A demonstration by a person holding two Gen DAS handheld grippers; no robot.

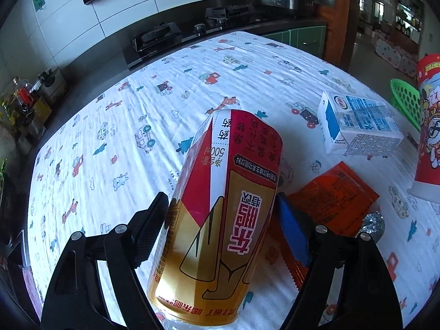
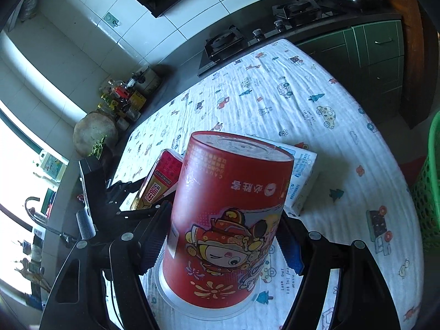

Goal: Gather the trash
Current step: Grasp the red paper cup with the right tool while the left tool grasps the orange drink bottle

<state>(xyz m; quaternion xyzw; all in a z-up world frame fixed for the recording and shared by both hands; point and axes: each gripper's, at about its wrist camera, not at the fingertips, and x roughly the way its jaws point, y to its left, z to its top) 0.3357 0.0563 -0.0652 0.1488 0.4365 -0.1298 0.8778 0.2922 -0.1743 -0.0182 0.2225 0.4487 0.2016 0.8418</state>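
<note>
While the left wrist view looks down on the left tool, whose black ridged pad and blue pad press on the two sides of a red and gold bottle, the right wrist view shows the right tool gripping a red paper cup that is turned upside down, with its clear plastic lid toward the table. The bottle is tilted and has a smooth printed label around a round body. Only the left view shows an orange foil packet, flat with a saw-tooth edge, lying just beside the blue pad, and a crumpled silver piece touching the packet. The milk carton, a blue and white box lying on its side, is clear in the left view; in the right view it is mostly hidden behind the cup. The green basket, plastic with many small holes, stands at the right edge in both views. The table is covered with a white wrinkled cloth with small cartoon cars and animals.
</note>
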